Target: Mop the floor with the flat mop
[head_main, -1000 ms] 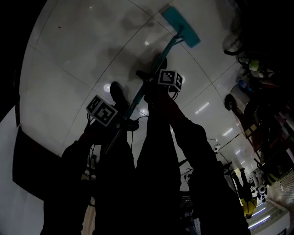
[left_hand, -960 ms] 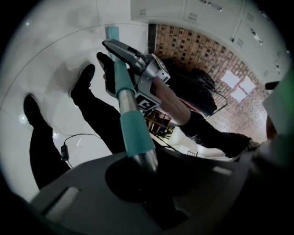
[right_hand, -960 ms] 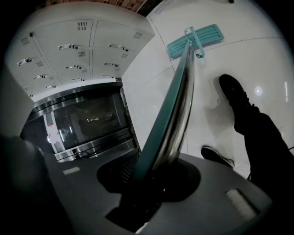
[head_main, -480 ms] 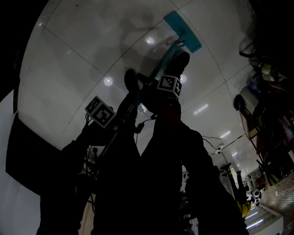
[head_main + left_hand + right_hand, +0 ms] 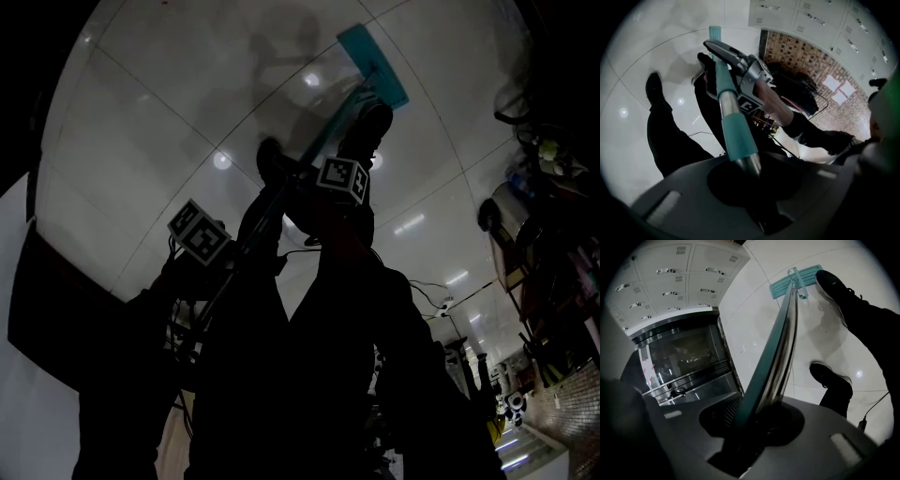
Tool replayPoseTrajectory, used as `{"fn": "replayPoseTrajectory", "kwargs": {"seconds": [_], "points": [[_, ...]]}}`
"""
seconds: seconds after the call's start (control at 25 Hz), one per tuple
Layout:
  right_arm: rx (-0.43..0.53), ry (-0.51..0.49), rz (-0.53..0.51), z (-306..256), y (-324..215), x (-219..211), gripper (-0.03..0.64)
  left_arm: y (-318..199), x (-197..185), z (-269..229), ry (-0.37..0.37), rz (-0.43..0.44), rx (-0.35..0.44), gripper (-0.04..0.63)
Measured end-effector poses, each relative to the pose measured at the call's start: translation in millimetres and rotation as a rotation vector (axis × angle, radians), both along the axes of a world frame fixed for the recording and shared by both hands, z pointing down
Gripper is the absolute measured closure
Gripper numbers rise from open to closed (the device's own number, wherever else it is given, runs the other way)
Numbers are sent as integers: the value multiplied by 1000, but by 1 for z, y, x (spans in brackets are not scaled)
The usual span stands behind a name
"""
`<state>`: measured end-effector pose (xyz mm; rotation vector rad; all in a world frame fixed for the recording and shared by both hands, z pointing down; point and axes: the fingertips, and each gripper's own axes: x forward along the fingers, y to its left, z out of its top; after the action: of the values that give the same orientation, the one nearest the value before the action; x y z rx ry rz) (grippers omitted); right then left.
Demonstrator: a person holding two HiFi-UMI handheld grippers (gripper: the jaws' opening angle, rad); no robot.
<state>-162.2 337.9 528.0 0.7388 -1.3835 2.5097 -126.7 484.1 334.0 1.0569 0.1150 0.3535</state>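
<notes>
Underfoot, glossy white tiled floor [image 5: 141, 141], teal flat mop [image 5: 373, 66], grey lockers [image 5: 670, 263]

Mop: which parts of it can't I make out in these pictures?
- Head view: mop handle vanishes into the person's dark silhouette.
- Left gripper view: right gripper hides nearly all the mop head.
- Right gripper view: the mop head's underside faces the floor, unseen.

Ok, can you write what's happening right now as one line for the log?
left gripper: shut on mop handle | right gripper: shut on mop handle, nearer mop head | mop head: flat on floor
</notes>
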Motion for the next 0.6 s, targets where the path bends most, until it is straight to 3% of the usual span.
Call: {"fn": "replayPoseTrajectory", "kwargs": {"seconds": [0.28, 0.6], "points": [[17, 6, 33, 2, -69, 53, 479, -66, 54, 2, 26, -30, 22, 525], [42, 29, 43, 9, -192, 152, 477, -183, 144, 12, 30, -15, 20, 525]]}}
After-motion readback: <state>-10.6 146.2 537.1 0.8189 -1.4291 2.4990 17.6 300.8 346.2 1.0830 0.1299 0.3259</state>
